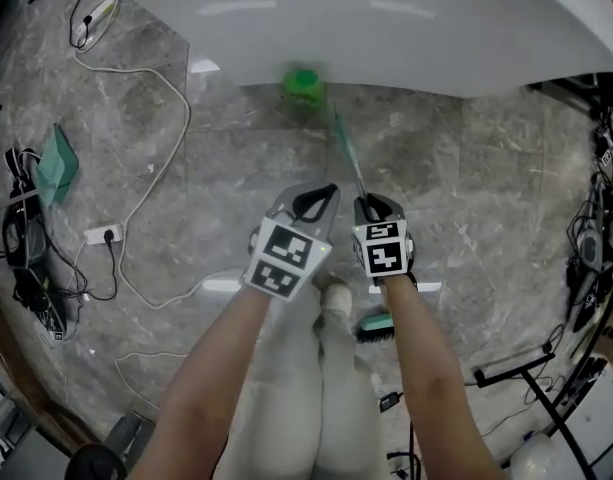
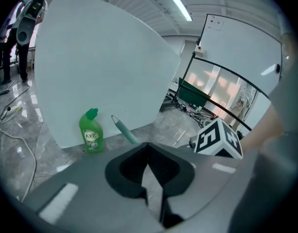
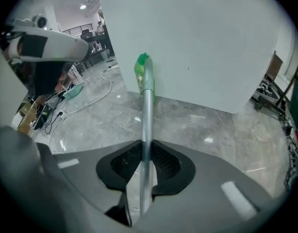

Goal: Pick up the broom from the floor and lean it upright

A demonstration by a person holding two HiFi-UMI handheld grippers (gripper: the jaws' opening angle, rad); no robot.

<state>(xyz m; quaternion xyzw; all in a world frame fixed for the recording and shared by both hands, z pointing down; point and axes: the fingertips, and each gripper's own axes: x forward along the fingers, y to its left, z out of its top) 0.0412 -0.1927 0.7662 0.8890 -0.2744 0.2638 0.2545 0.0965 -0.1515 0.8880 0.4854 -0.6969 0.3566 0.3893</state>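
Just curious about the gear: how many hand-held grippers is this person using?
2. The grey left hand-held gripper is empty, jaws together; the grey right hand-held gripper beside it clamps the silver metal broom handle. None seems hidden.

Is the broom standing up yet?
Not yet. Done: the right hand-held gripper is clamped on the broom handle. In hand: it is tilted, brush head down. Left: stand it up and lean it, perhaps against the white panel.

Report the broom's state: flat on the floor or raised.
Raised and tilted, not upright: the right gripper clamps the broom handle, brush end low by the person's feet.
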